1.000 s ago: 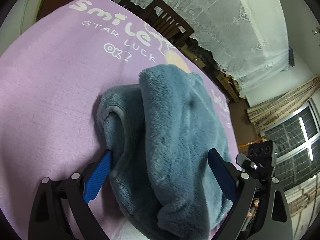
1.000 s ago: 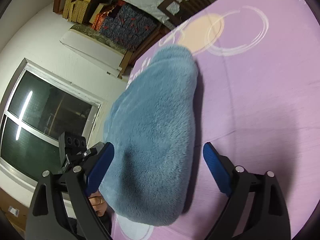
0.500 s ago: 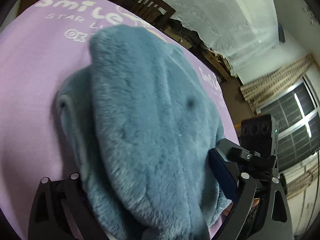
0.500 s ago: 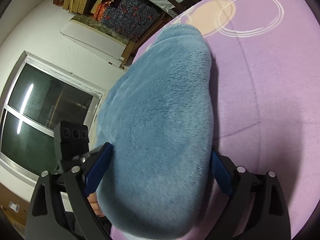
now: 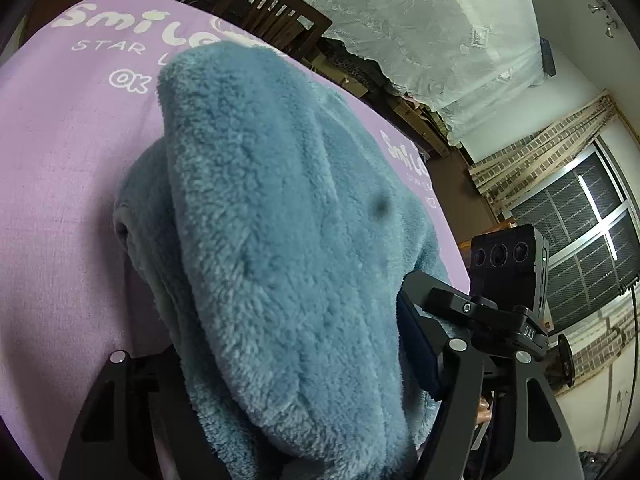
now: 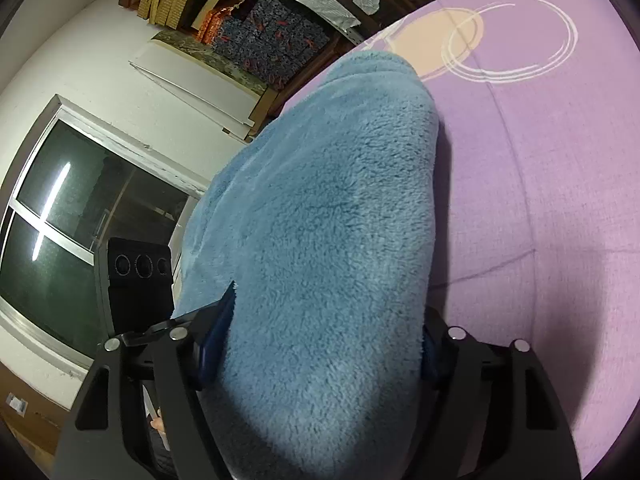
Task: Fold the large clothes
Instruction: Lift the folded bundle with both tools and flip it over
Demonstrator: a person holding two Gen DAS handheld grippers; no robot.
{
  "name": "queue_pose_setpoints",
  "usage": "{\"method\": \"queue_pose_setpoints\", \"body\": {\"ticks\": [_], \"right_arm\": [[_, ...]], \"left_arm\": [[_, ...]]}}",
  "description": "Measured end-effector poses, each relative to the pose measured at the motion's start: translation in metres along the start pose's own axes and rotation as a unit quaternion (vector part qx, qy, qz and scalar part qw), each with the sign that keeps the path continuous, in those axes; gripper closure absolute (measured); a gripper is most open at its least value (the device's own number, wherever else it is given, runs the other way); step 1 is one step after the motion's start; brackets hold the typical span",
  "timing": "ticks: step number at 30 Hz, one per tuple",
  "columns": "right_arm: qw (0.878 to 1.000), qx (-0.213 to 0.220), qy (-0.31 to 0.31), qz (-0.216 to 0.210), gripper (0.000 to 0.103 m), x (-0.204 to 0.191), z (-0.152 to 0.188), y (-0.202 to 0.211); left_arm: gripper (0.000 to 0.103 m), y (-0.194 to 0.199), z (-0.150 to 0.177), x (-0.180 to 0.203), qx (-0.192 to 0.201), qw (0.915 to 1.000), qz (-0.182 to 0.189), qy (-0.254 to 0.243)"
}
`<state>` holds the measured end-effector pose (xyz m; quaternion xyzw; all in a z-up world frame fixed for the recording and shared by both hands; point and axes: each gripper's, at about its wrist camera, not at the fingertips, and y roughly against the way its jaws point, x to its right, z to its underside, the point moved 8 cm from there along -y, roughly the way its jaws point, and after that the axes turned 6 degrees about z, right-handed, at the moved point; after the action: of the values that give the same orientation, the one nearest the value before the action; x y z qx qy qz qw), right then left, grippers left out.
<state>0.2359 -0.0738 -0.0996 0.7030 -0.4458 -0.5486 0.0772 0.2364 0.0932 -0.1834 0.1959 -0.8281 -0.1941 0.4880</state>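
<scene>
A folded blue fleece garment (image 5: 280, 216) lies on a purple printed cloth (image 5: 60, 160). It fills the left wrist view, and its near end sits between the fingers of my left gripper (image 5: 296, 364), which is shut on it. In the right wrist view the same garment (image 6: 332, 240) bulges up between the fingers of my right gripper (image 6: 320, 344), also shut on its near end. The blue pads are mostly buried in fleece. The right gripper's body (image 5: 504, 280) shows at the right of the left wrist view.
The purple cloth (image 6: 560, 160) spreads to the right with white circles printed on it. A dark wooden chair (image 5: 276, 12) stands past its far edge. A window (image 6: 60, 220), stacked boxes (image 6: 256, 32) and lace curtain (image 5: 400, 20) lie beyond.
Both grippers have moved forward onto the folded garment and closed on its near end. The garment now fills both views, where before it lay ahead of open fingers.
</scene>
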Motion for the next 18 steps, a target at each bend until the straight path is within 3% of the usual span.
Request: {"method": "queue_pose_setpoints", "body": {"ticks": [18], "right_arm": [[0.998, 0.040, 0.018, -0.039, 0.039, -0.026, -0.001, 0.037]], "left_arm": [[0.033, 0.032, -0.004, 0.034, 0.043, 0.9980, 0.023, -0.040]]}}
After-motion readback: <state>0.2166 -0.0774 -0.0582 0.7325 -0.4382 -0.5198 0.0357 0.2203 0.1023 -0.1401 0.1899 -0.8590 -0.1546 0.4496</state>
